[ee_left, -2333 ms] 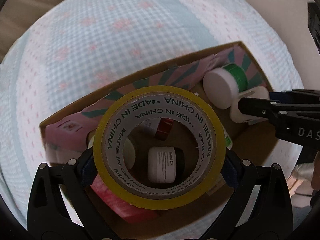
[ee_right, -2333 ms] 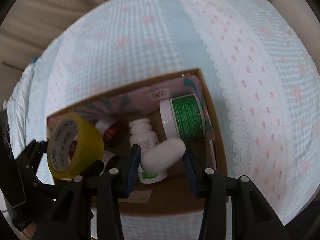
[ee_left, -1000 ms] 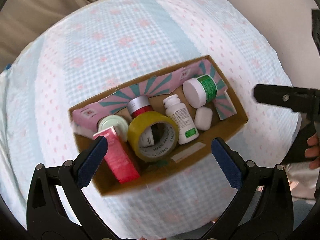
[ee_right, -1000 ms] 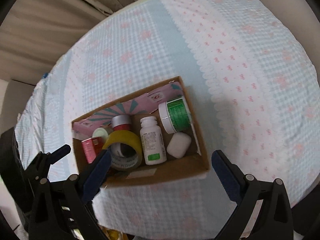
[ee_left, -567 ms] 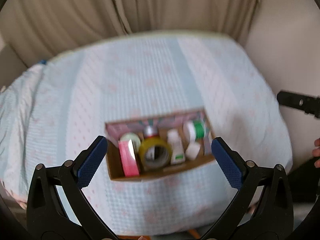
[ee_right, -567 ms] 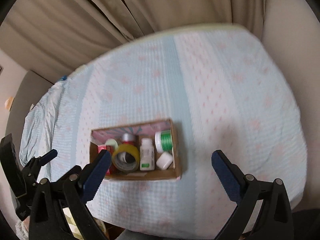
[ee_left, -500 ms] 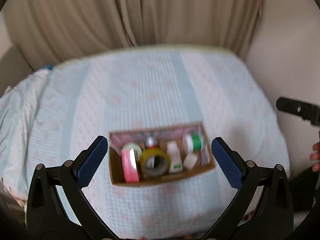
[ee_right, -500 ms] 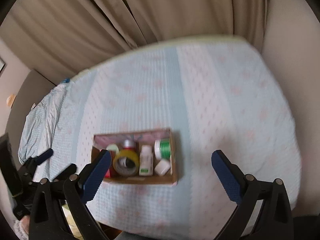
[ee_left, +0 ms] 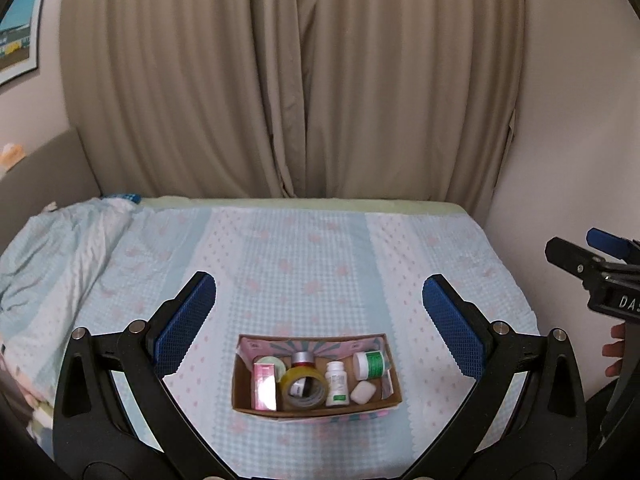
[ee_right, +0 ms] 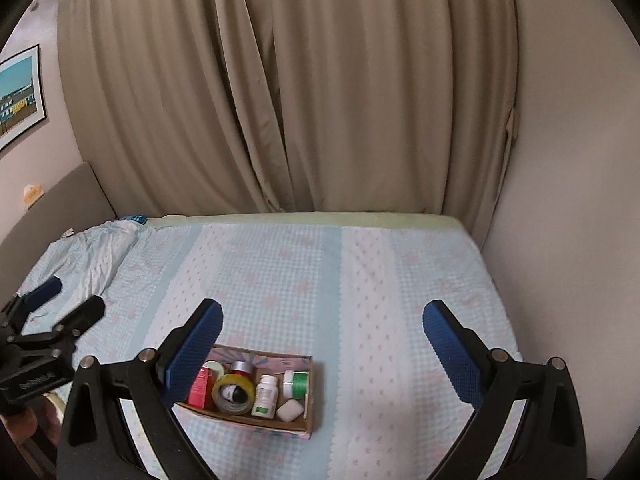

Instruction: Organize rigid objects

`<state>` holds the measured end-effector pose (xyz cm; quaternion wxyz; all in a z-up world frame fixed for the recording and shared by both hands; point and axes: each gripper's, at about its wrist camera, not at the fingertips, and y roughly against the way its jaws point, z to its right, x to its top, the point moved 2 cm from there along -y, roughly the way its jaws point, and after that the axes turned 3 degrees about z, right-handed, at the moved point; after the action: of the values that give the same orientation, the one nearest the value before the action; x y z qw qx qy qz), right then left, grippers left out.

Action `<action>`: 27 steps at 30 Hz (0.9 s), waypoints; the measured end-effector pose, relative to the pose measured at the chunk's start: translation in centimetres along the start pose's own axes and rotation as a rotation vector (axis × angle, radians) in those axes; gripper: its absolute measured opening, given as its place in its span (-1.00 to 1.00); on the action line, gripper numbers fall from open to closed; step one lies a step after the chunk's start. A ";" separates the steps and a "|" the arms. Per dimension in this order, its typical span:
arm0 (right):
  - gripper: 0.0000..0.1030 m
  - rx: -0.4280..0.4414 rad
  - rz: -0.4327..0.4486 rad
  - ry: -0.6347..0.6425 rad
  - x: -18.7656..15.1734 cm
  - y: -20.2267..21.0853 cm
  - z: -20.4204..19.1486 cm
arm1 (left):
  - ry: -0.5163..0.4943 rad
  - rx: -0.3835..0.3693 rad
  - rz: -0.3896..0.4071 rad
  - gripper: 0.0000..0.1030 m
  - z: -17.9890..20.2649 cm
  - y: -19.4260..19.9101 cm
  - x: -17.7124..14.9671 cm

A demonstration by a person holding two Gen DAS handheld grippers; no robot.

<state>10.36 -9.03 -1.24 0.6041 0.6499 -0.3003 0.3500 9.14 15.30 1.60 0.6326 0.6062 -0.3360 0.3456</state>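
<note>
A cardboard box [ee_left: 316, 405] sits on the bed near its front edge; it also shows in the right wrist view [ee_right: 276, 426]. Inside lie a yellow tape roll [ee_left: 304, 389], a red carton [ee_left: 265, 386], a white pill bottle [ee_left: 336, 384], a green-labelled jar [ee_left: 371, 365], a white case [ee_left: 363, 393], a red-capped jar [ee_left: 302, 359] and a pale green lid [ee_left: 269, 363]. My left gripper [ee_left: 319, 322] is open and empty, held far back above the box. My right gripper [ee_right: 322, 338] is open and empty, also held back.
The bed has a light blue checked cover [ee_left: 304, 264]. A bunched blanket [ee_left: 60, 248] lies at the left. Beige curtains [ee_left: 288, 80] hang behind, and a wall [ee_left: 580, 120] stands at the right. The right gripper shows at the left wrist view's right edge [ee_left: 592, 276].
The tape roll and the white case were let go into the box. Both grippers opened and pulled up and back, so the box now looks small and far.
</note>
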 end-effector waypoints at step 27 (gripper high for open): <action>0.94 -0.043 0.025 0.002 -0.8 1.2 -0.5 | -0.009 -0.014 0.023 1.00 0.2 1.7 -0.4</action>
<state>8.90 -8.66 -1.16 0.6138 0.6324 -0.3155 0.3518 7.48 15.13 2.21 0.6315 0.5993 -0.3481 0.3477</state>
